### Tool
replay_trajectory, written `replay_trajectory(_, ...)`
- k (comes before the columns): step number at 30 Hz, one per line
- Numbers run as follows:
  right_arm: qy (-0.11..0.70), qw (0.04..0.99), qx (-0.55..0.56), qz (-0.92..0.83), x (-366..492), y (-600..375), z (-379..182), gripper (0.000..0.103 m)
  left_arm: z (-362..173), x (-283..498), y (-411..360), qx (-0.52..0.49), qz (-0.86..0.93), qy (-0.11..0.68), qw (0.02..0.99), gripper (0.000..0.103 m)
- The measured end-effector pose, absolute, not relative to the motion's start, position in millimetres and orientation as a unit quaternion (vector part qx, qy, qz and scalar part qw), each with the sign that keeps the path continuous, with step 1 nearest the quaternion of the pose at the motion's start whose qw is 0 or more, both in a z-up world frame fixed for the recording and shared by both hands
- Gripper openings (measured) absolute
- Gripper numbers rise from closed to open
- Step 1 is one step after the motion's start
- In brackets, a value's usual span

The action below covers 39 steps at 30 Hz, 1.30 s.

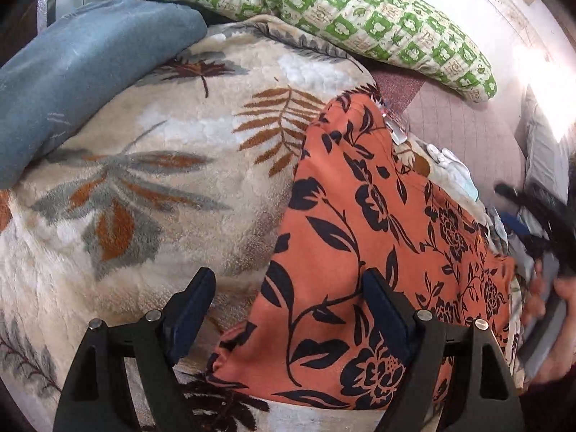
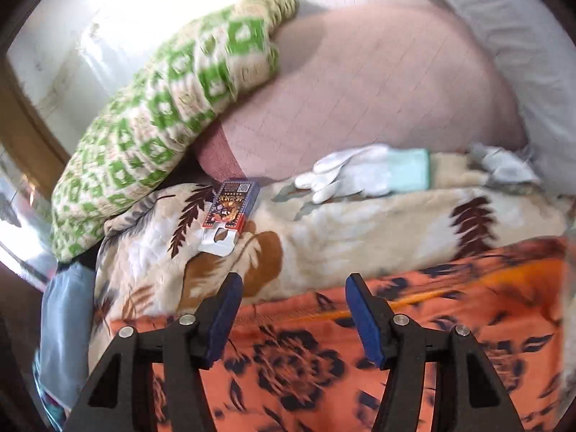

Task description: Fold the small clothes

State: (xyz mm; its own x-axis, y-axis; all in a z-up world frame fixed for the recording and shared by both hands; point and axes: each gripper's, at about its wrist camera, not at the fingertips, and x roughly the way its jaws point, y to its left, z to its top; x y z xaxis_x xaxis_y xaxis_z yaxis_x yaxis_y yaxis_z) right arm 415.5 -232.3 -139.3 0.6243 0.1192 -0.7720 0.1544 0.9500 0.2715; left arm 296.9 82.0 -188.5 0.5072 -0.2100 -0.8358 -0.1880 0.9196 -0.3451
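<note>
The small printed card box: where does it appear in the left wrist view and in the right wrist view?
Left wrist view: small printed card box, right of centre, just beyond the orange floral garment's far edge, partly blurred.
Right wrist view: left of centre, on the leaf-pattern blanket.
Shared landmark: green checked pillow.

garment [image 1: 367,252] on blanket [image 1: 162,180] | pillow [image 1: 324,10] behind blanket | glove [image 2: 356,172], card packet [image 2: 230,208] on blanket beyond garment

Two black plastic angular fingers faced with dark blue pads are seen on the left gripper [image 1: 288,306], each pinned by silver round screws. The right gripper [image 2: 293,309] is built alike. Bare skin is shown on the right hand [image 1: 561,324].
</note>
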Motion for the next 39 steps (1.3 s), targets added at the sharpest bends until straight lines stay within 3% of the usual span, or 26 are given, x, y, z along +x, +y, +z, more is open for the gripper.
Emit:
replay_trajectory(3,0.426,0.896,0.121,-0.017,374,-255,-136,0.063,-180,291,73,-0.177,-0.008,0.481,0.858,0.084)
replay_trajectory(7,0.439,0.883,0.150,-0.064,318,-321,-155,0.061,-177,287,56,-0.137,-0.024,0.471,0.871,0.084)
replay_trajectory(12,0.466,0.855,0.203,-0.103,308,-381,-195,0.050,-209,297,42,-0.081,-0.006,0.528,0.845,0.086)
replay_trajectory(14,0.498,0.832,0.213,-0.121,321,-390,-223,0.048,-214,301,47,-0.100,-0.006,0.536,0.838,0.088)
replay_trajectory(17,0.501,0.837,0.176,-0.131,329,-382,-217,0.047,-209,303,57,-0.128,-0.009,0.540,0.832,0.088)
replay_trajectory(24,0.472,0.874,0.111,0.006,348,-275,-169,0.047,-188,297,104,-0.185,0.024,0.512,0.839,0.088)
replay_trajectory(33,0.519,0.839,0.002,0.163,385,-48,-215,0.047,-195,302,113,-0.106,0.056,0.529,0.840,0.088)
replay_trajectory(36,0.500,0.853,-0.060,0.137,387,-26,-226,0.047,-197,304,116,-0.117,0.041,0.537,0.834,0.088)
replay_trajectory(39,0.517,0.844,0.018,0.143,389,-49,-216,0.047,-195,301,127,-0.147,0.041,0.531,0.833,0.088)
